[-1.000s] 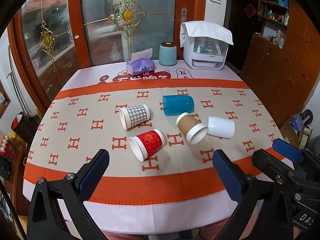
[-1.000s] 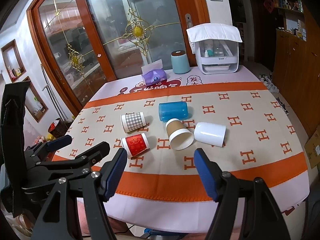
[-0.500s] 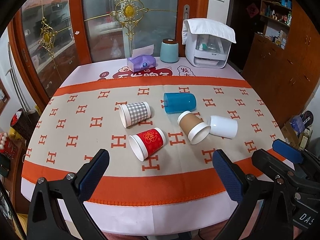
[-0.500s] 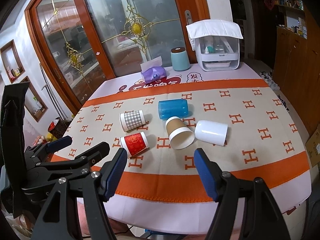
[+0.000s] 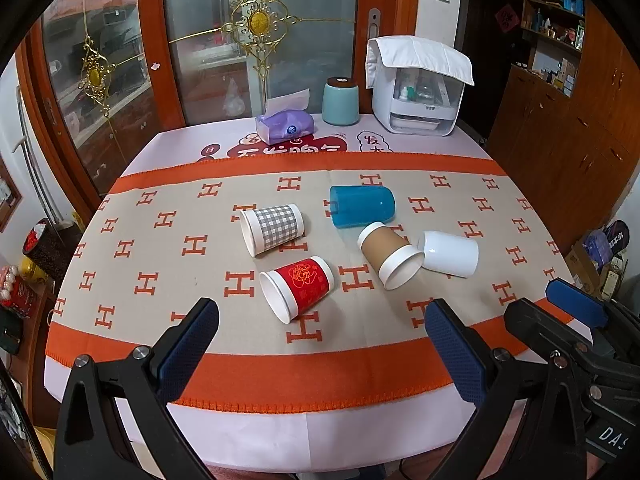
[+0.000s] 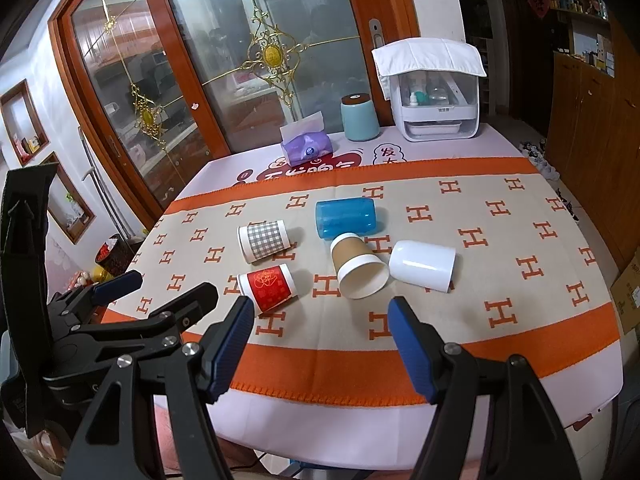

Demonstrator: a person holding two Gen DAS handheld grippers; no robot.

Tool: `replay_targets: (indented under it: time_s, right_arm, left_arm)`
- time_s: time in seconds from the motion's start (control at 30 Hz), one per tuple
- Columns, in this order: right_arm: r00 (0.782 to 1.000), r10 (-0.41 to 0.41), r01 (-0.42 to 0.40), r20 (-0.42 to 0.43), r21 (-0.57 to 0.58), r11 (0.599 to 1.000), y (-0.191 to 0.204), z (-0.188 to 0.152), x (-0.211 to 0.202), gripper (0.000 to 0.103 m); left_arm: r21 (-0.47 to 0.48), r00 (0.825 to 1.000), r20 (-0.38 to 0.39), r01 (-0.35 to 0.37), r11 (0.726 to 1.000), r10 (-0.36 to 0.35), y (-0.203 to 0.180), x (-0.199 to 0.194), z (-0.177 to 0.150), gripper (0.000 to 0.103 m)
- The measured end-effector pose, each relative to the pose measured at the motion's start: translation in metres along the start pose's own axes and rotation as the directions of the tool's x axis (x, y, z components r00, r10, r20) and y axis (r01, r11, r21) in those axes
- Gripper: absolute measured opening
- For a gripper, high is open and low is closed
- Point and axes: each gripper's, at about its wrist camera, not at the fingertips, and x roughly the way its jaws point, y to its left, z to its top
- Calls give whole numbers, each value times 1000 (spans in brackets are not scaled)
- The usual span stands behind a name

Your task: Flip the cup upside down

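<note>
Several cups lie on their sides on the patterned tablecloth: a checked cup (image 5: 273, 227), a red cup (image 5: 298, 287), a blue plastic cup (image 5: 362, 205), a brown paper cup (image 5: 390, 255) and a white cup (image 5: 450, 254). They also show in the right wrist view: checked cup (image 6: 263, 239), red cup (image 6: 267, 287), blue cup (image 6: 346, 216), brown cup (image 6: 358, 266), white cup (image 6: 422, 265). My left gripper (image 5: 320, 344) is open and empty above the table's near edge. My right gripper (image 6: 322, 338) is open and empty, just right of the left gripper (image 6: 156, 296).
At the table's far edge stand a purple tissue box (image 5: 285, 127), a teal canister (image 5: 341, 101) and a white appliance with a cloth on top (image 5: 418, 88). Glass doors stand behind, wooden cabinets at the right.
Both grippers have drawn back and up a little; the table looks slightly farther away. The cups have not moved and both grippers stay open.
</note>
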Motion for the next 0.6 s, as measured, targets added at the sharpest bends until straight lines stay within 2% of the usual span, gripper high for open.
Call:
replay_targets:
  time_s: [0.6]
  right_arm:
    - [1000, 4, -4, -10, 5, 1000, -4, 1, 5, 70]
  left_arm:
    - [10, 999, 37, -7, 1000, 7, 0, 0, 2, 102]
